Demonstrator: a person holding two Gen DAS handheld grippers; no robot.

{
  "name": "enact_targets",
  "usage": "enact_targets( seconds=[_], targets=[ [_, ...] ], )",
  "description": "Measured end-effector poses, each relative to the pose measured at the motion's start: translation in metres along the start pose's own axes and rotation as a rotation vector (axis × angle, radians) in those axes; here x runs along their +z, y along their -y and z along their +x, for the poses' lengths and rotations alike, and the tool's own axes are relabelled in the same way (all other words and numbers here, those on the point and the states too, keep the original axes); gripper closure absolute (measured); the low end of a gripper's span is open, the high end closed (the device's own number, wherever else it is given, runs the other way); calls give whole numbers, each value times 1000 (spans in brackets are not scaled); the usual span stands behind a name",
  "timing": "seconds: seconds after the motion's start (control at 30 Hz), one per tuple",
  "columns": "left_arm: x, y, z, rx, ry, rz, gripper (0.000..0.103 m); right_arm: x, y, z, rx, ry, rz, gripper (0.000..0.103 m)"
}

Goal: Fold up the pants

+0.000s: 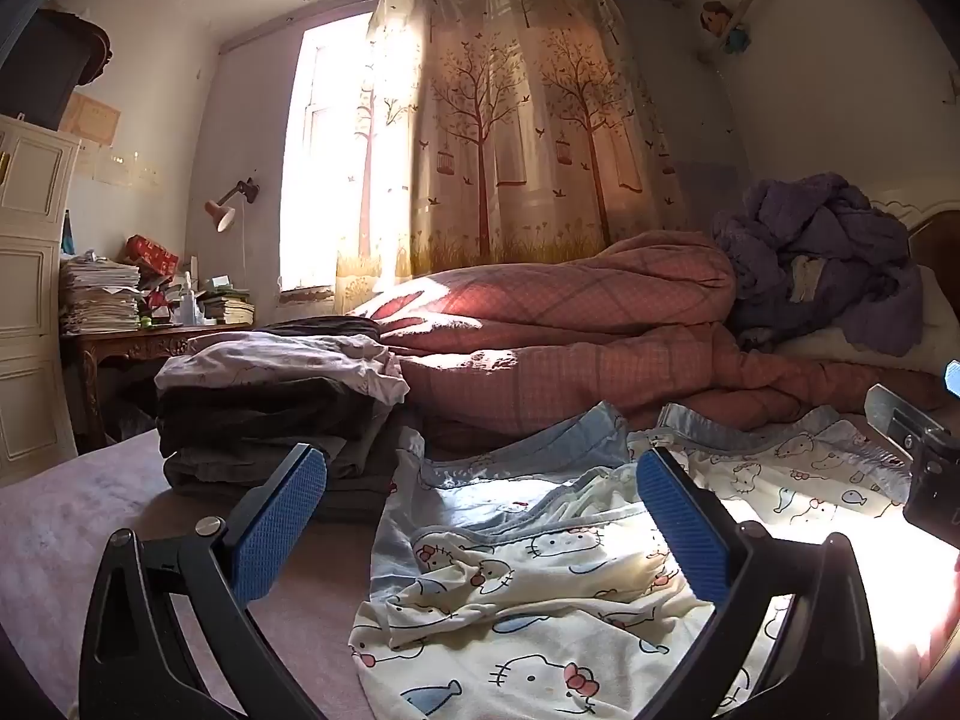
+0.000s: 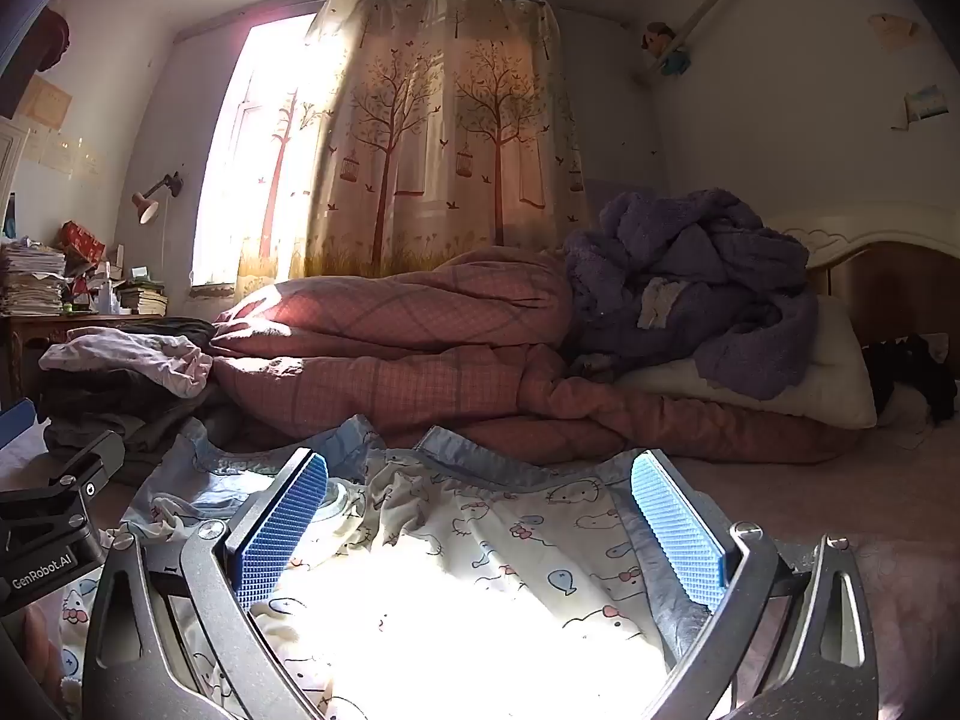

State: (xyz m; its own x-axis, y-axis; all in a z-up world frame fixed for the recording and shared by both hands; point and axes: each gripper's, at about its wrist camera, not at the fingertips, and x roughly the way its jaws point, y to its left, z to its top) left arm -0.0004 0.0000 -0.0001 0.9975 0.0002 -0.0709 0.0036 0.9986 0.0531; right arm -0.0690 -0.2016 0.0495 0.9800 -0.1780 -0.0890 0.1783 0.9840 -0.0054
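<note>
Both hand-held grippers, left (image 1: pixel 480 516) and right (image 2: pixel 480 516), stand wide apart over the cartoon-print pants (image 1: pixel 540 600) spread on the bed (image 1: pixel 90 528), seemingly gripping nothing; glare hides detail. Only the left view shows the whole folded stack (image 1: pixel 258 420); only the right shows the headboard (image 2: pixel 888 276) beyond the quilt (image 2: pixel 390 360).

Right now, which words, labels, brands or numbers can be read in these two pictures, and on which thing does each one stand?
"GenRobot.AI": white letters on the black body of the left tool, seen at the left edge of the right wrist view.
Papers on the wall: too blurred to read.
Red box on the desk: print too small to read.
Cartoon-print pants: pictures only, no words visible.
</note>
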Motion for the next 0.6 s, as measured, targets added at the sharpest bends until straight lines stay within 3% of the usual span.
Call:
enact_targets(
  seconds=[0.3, 0.6],
  targets=[
    [-1, -4, -3, -31, -2, -7, 0, 0, 2, -4, -6, 5, 3, 1],
    [1, -8, -11, -60, 48, -39, 0, 0, -4, -8, 31, 11, -18, 1]
  ],
)
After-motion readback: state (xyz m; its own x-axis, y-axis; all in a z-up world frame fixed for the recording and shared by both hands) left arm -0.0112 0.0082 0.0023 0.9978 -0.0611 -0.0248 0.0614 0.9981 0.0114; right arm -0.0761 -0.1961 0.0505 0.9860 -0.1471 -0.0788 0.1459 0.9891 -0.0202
